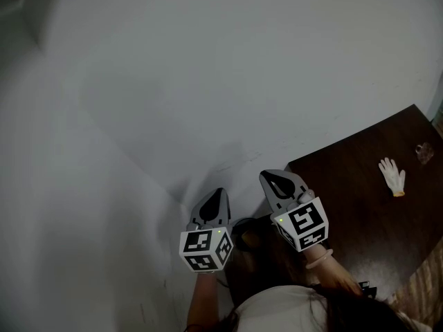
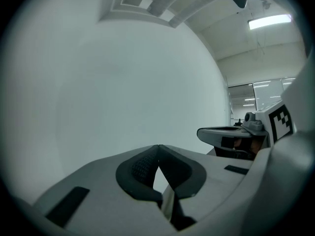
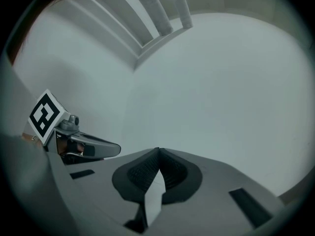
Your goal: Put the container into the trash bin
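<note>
My left gripper [image 1: 217, 195] and right gripper [image 1: 276, 179] are held side by side close to the person's body, both pointing at a plain white wall [image 1: 208, 81]. Each is shut with nothing between its pads. In the left gripper view the dark pads meet at the tips of the left gripper [image 2: 158, 147], and the right gripper [image 2: 231, 133] shows beside it. The right gripper view shows the right gripper [image 3: 158, 151] with its pads likewise together and the left gripper [image 3: 91, 149] at its left. A small clear object [image 1: 424, 151], perhaps the container, lies far right on the table. No trash bin is in view.
A dark brown table [image 1: 360, 192] stands at the right, its corner near my right gripper. A white glove [image 1: 393, 176] lies on it beside the clear object. The wall fills most of every view; ceiling lights [image 2: 268, 21] show beyond it.
</note>
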Demonstrator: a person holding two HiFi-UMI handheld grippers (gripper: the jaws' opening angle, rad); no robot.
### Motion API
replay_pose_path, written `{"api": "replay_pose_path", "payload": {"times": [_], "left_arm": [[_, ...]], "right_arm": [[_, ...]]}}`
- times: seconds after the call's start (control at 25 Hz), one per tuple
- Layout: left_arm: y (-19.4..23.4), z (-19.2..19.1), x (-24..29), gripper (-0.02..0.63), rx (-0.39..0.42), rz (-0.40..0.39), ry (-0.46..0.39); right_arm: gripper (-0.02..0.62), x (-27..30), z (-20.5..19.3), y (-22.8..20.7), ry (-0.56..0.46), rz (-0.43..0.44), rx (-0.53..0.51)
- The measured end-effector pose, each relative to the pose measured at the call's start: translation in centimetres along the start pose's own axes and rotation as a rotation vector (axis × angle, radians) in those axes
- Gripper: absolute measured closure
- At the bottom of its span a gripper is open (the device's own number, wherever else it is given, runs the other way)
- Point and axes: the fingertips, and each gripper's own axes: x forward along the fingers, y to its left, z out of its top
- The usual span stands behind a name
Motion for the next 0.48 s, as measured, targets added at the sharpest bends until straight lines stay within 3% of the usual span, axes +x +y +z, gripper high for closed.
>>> {"api": "replay_pose_path", "payload": {"times": [0.48], "left_arm": [[0.38,-0.19,0.95,0.586,-0.011,-0.018,0.024]], "right_arm": [[0.588,0.59,-0.12,-0.53,0.016,-0.009,0.011]]}}
